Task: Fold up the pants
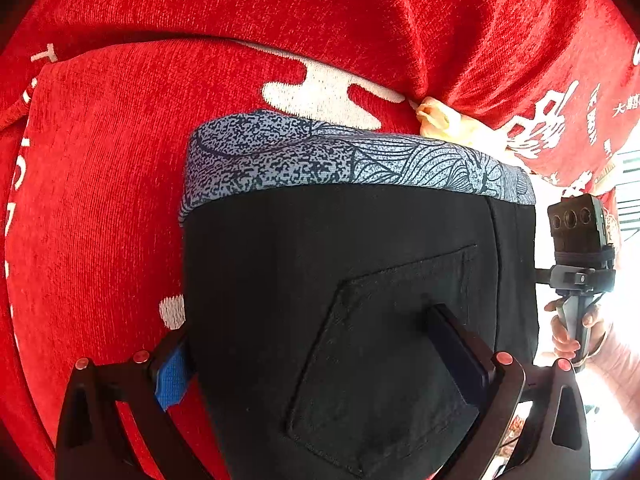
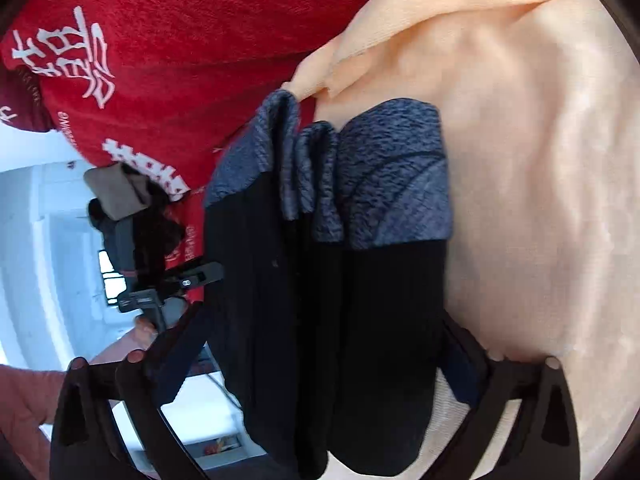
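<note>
Right wrist: peach cloth (image 2: 540,160) beside pants (image 2: 340,280); unseen left.

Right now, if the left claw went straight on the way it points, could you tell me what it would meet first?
Most likely the black pants, already lying between the left claw fingers, around the back pocket. The patterned grey waistband and red blanket lie beyond, though depth is hard to judge.

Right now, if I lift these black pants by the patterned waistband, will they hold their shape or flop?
Probably flop: the black pants already bunch into soft vertical folds in the right wrist view, and the patterned waistband curves limply over the red cushion. The knit looks stretchy, so it may sag. It seems unlikely to slip, given the textured fabric.
</note>
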Demonstrator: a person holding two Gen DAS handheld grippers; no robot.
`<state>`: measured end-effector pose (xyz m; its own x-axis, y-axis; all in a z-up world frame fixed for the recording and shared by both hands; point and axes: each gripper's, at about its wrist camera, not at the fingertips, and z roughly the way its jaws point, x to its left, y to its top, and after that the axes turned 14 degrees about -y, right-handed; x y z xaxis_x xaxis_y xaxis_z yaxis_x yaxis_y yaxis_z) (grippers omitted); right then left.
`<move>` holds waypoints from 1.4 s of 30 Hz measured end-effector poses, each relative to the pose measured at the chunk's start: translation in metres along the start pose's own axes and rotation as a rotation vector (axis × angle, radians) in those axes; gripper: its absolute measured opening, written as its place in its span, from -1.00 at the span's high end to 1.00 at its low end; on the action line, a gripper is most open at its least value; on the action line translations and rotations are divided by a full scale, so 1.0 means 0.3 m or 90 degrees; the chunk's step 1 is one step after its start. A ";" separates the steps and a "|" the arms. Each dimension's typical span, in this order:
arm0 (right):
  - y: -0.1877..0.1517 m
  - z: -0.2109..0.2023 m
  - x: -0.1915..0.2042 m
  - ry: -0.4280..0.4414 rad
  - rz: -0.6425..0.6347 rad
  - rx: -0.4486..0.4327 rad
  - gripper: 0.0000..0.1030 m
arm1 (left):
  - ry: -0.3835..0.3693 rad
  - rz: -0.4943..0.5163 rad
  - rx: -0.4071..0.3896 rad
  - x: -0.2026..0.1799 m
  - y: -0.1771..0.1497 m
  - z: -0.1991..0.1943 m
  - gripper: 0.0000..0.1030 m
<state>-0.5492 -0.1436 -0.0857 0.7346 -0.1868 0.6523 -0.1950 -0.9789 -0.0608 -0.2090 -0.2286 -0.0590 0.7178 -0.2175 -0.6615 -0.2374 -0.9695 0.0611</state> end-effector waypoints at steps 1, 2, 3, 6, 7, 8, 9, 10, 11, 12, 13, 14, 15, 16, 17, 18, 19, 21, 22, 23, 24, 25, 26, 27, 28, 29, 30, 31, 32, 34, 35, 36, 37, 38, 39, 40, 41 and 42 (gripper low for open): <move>-0.007 -0.010 -0.009 0.006 0.004 0.002 -1.00 | 0.004 -0.001 -0.002 -0.004 0.000 -0.002 -1.00; -0.008 -0.011 -0.014 0.011 0.008 0.004 -1.00 | 0.007 -0.001 -0.006 -0.010 -0.002 -0.007 -0.92; -0.007 -0.009 -0.015 0.009 0.008 0.006 -1.00 | 0.005 -0.002 -0.011 -0.018 -0.003 -0.013 -0.86; 0.006 -0.007 -0.002 -0.010 0.021 0.016 -1.00 | 0.000 -0.006 -0.031 -0.036 -0.012 -0.059 -0.52; 0.013 -0.009 -0.001 -0.019 0.032 0.019 -0.97 | -0.004 -0.010 -0.036 -0.040 -0.013 -0.075 -0.36; 0.018 -0.007 0.004 -0.031 0.045 0.018 -0.84 | -0.011 -0.013 -0.043 -0.046 -0.013 -0.097 -0.23; 0.020 -0.002 0.016 -0.043 0.054 0.015 -0.70 | -0.020 -0.011 -0.046 -0.056 -0.016 -0.119 -0.19; 0.011 -0.010 0.016 -0.054 0.058 0.016 -0.39 | -0.024 -0.007 -0.045 -0.064 -0.020 -0.135 -0.16; 0.004 -0.019 0.015 -0.065 0.064 0.015 -0.11 | -0.026 0.001 -0.042 -0.079 -0.027 -0.149 -0.16; -0.006 -0.036 0.009 -0.059 0.081 0.012 -0.04 | -0.027 0.007 -0.040 -0.092 -0.034 -0.159 -0.16; -0.018 -0.057 0.005 -0.044 0.095 0.005 0.04 | -0.028 0.013 -0.038 -0.104 -0.042 -0.167 -0.16; -0.024 -0.069 0.009 -0.035 0.101 0.001 0.07 | -0.028 0.022 -0.033 -0.122 -0.056 -0.182 -0.16; -0.033 -0.082 0.022 -0.030 0.102 -0.004 0.07 | -0.028 0.027 -0.030 -0.132 -0.069 -0.196 -0.16; -0.043 -0.094 0.039 -0.026 0.103 -0.010 0.07 | -0.027 0.029 -0.029 -0.136 -0.083 -0.212 -0.16; -0.053 -0.106 0.058 -0.012 0.112 -0.013 0.07 | -0.027 0.028 -0.028 -0.136 -0.105 -0.241 -0.16; -0.065 -0.115 0.077 -0.001 0.119 -0.017 0.07 | -0.028 0.024 -0.029 -0.128 -0.121 -0.266 -0.16; -0.079 -0.121 0.097 0.007 0.122 -0.019 0.07 | -0.030 0.016 -0.032 -0.119 -0.136 -0.290 -0.16; -0.119 -0.124 0.143 0.024 0.129 -0.019 0.07 | -0.032 -0.009 -0.037 -0.088 -0.173 -0.346 -0.16; -0.145 -0.120 0.165 0.034 0.134 -0.014 0.07 | -0.028 -0.016 -0.037 -0.075 -0.193 -0.370 -0.16; -0.173 -0.111 0.189 0.040 0.136 -0.009 0.07 | -0.020 -0.024 -0.038 -0.059 -0.221 -0.405 -0.16; -0.194 -0.099 0.209 0.044 0.138 -0.004 0.07 | -0.013 -0.028 -0.040 -0.045 -0.244 -0.430 -0.16; -0.227 -0.079 0.236 0.054 0.142 0.006 0.07 | -0.006 -0.032 -0.041 -0.033 -0.262 -0.448 -0.16; -0.249 -0.066 0.254 0.060 0.145 0.012 0.07 | 0.002 -0.038 -0.042 -0.014 -0.285 -0.469 -0.16; -0.273 -0.045 0.277 0.071 0.149 0.018 0.07 | 0.009 -0.043 -0.045 0.008 -0.303 -0.483 -0.16; -0.296 -0.022 0.297 0.086 0.155 0.023 0.07 | 0.019 -0.051 -0.049 0.034 -0.320 -0.493 -0.16; -0.323 0.008 0.316 0.104 0.164 0.026 0.07 | 0.044 -0.065 -0.057 0.071 -0.336 -0.496 -0.16; -0.338 0.028 0.328 0.112 0.167 0.028 0.07 | 0.068 -0.077 -0.063 0.100 -0.342 -0.487 -0.16; -0.351 0.051 0.339 0.113 0.167 0.028 0.07 | 0.095 -0.089 -0.067 0.131 -0.349 -0.482 -0.16; -0.361 0.077 0.341 0.106 0.172 0.028 0.07 | 0.145 -0.100 -0.076 0.170 -0.357 -0.488 -0.16; -0.359 0.138 0.329 0.064 0.198 0.036 0.06 | 0.167 -0.103 -0.097 0.191 -0.363 -0.521 -0.16; -0.350 0.165 0.329 0.019 0.199 0.044 0.00 | 0.168 -0.098 -0.111 0.183 -0.364 -0.544 -0.16; -0.339 0.177 0.333 -0.046 0.188 0.046 -0.04 | 0.168 -0.083 -0.121 0.165 -0.365 -0.567 -0.16; -0.332 0.174 0.342 -0.088 0.173 0.038 -0.14 | 0.172 -0.062 -0.126 0.142 -0.364 -0.581 -0.16; -0.329 0.158 0.360 -0.122 0.154 0.026 -0.15 | 0.180 -0.024 -0.128 0.100 -0.362 -0.593 -0.17; -0.329 0.133 0.384 -0.154 0.136 0.010 -0.15 | 0.179 0.003 -0.125 0.069 -0.359 -0.592 -0.22; -0.331 0.104 0.408 -0.186 0.119 -0.006 -0.15 | 0.171 0.026 -0.119 0.041 -0.355 -0.583 -0.43; -0.336 0.071 0.436 -0.215 0.100 -0.026 -0.14 | 0.160 0.048 -0.113 0.006 -0.348 -0.557 -0.66; -0.340 0.041 0.468 -0.226 0.084 -0.046 -0.10 | 0.152 0.060 -0.108 -0.012 -0.345 -0.531 -0.69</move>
<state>-0.4182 -0.0711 0.0029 0.8770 -0.3397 0.3397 -0.3384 -0.9387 -0.0651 -0.0829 -0.1455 0.0562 0.8364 -0.3083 -0.4532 -0.2124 -0.9445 0.2506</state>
